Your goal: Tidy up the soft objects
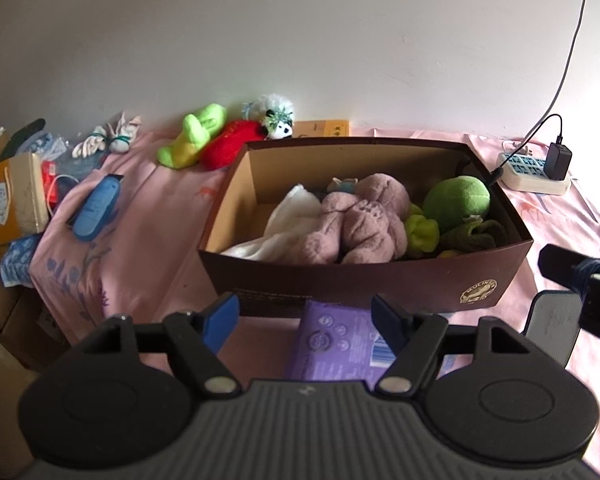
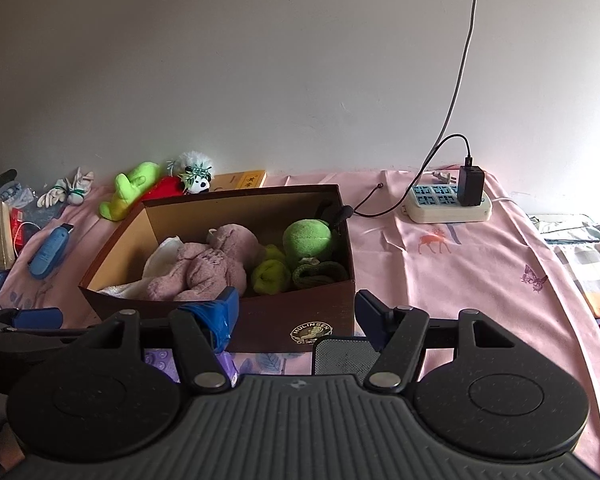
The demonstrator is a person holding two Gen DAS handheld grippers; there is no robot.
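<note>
a brown cardboard box (image 1: pixel 380 276) sits open on a surface covered by a pink cloth (image 2: pixel 460 272) with deer and butterfly prints. inside the box, a white cloth (image 1: pixel 288 220) lies toward the left end, a mauve plush toy (image 1: pixel 360 220) fills the middle, and a round green plush ball (image 1: pixel 456 198) rests at the right end, with a small lime soft piece (image 1: pixel 422 234) and a dark green knitted piece (image 1: pixel 476 234) just in front of it.

along the far edge of the surface, against the wall, lie a lime green plush (image 1: pixel 194 140), a red plush (image 1: pixel 230 144) and a small panda toy (image 1: pixel 278 120), close together. a blue remote-like object (image 1: pixel 96 208) lies near the left edge; its kind is hard to tell. a white power strip (image 2: pixel 446 200) with a black charger (image 2: pixel 471 186) sits near the far right corner.

the left gripper (image 1: pixel 304 320) hovers at the near edge, jaws wide and empty, above a purple packet (image 1: pixel 336 344). the right gripper (image 2: pixel 296 316) hangs beside it, jaws parted and empty, over a grey mesh-faced object (image 2: pixel 346 356) in front of the box.
</note>
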